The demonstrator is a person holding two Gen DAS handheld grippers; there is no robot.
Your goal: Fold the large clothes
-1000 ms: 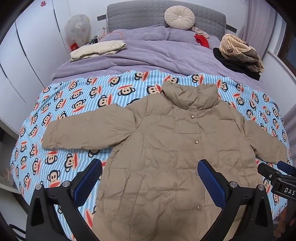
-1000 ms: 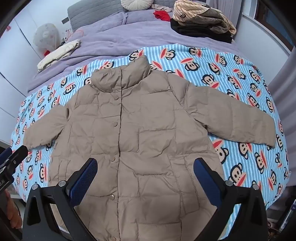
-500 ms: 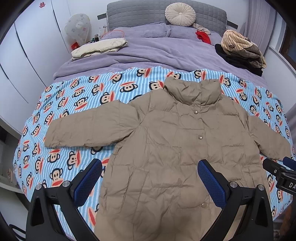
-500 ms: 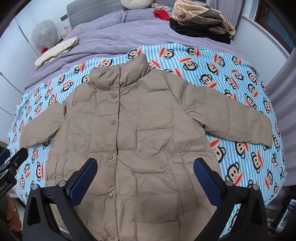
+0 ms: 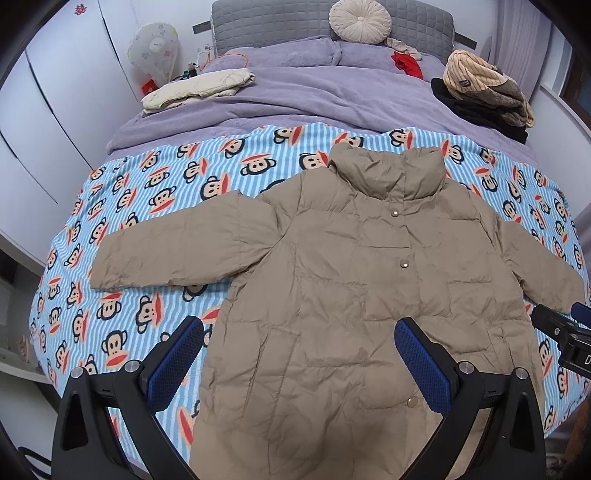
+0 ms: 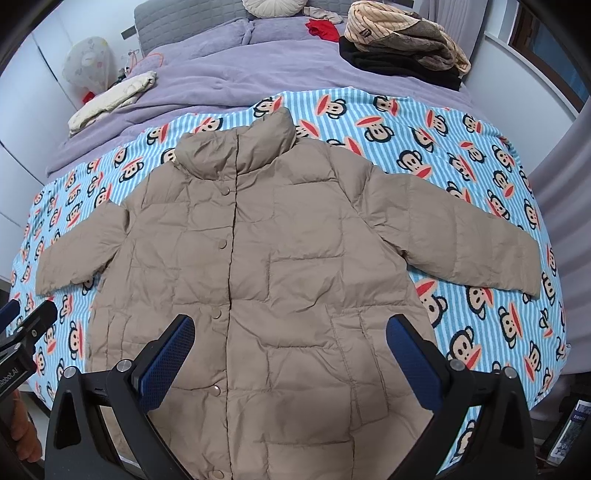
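Khaki quilted puffer jacket [image 5: 354,280] lies flat, snapped, sleeves spread on monkey-print blanket [image 5: 155,184]; our left gripper [image 5: 299,354] and right gripper [image 6: 290,350] hover fingers wide, empty; folding unstarted, next we take a sleeve inward

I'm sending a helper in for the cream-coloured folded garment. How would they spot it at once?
Start at the grey headboard. On the purple duvet, near the fan, lies the cream folded garment. It is pale and alone, unlike the striped and black clothes pile on the opposite side.

White wardrobe doors [image 5: 40,122], grey padded headboard [image 5: 280,26], window [image 6: 554,55]
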